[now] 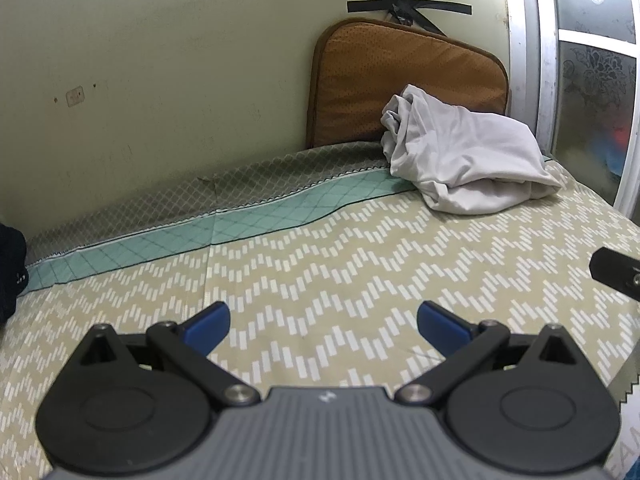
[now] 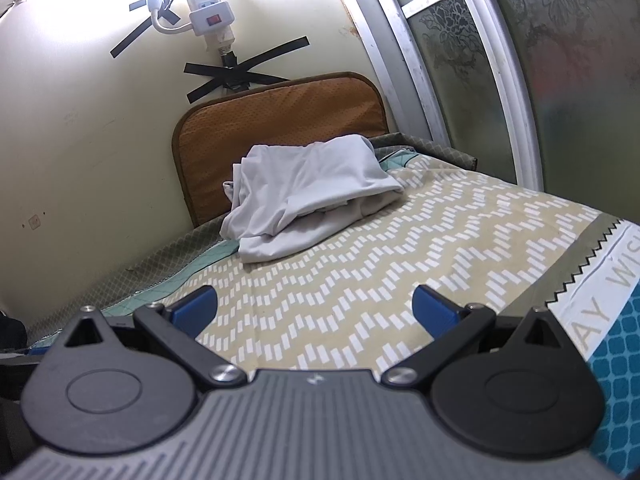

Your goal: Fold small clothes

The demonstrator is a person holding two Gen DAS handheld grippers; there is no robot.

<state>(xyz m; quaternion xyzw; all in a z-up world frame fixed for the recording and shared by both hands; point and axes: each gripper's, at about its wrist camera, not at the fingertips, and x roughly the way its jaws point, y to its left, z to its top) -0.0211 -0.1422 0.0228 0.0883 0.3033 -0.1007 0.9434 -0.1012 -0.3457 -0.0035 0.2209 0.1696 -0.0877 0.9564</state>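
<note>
Left claw [image 1: 323,325]: jaws wide, empty, above the bed sheet [image 1: 360,248].
Right claw [image 2: 314,309]: jaws wide, empty.
Grey garment [image 1: 464,160]: bunched at the far end of the bed, against the brown cushion [image 1: 384,80].

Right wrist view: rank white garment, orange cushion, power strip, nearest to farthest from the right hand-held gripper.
From the right hand-held gripper:
1. White garment, bunched on the bedspread, ahead.
2. Orange cushion, upright against the wall behind it.
3. Power strip, high on the wall.
</note>
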